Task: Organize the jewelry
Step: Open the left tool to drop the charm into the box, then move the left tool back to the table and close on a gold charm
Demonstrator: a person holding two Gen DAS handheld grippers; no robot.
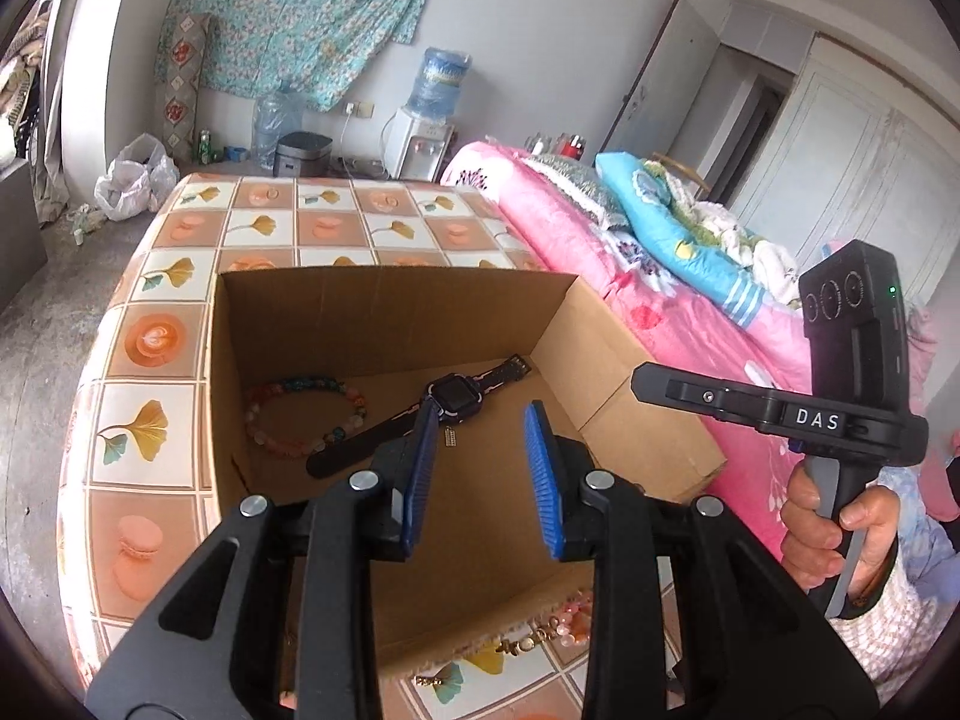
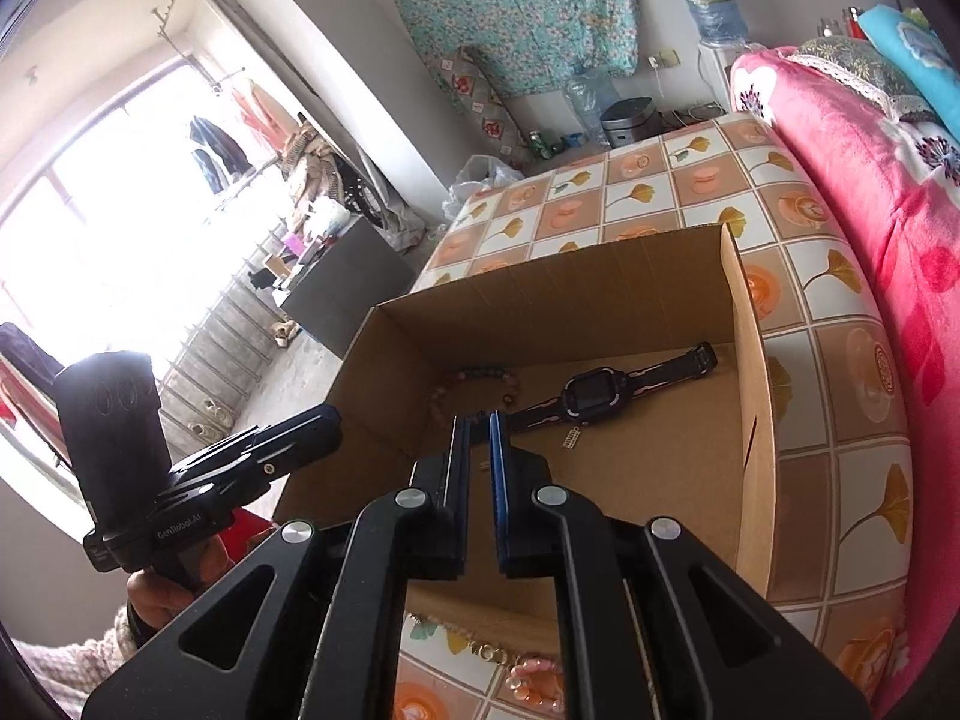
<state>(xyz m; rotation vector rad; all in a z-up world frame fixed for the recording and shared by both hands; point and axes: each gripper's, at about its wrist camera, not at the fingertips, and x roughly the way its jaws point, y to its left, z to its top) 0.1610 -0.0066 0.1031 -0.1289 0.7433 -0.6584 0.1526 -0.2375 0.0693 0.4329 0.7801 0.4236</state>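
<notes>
Cardboard box [image 1: 630, 438] — watch [image 1: 456, 399], bracelet [image 1: 300, 414] inside

At the right of your left-wrist view, the right gripper [image 1: 636, 376] reads "DAS"; lower left of your right-wrist view, the left gripper [image 2: 327, 423] reads "GenRobot.AI".

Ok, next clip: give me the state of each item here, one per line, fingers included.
Cardboard box: open-topped, upright on the tablecloth.
Smartwatch: lying flat inside the box, strap stretched out.
Beaded bracelet: lying inside the box, beside the watch.
Pink bracelet: still outside, on the tablecloth before the box.
Left gripper: fingers apart, empty.
Right gripper: fingers shut, empty.
</notes>
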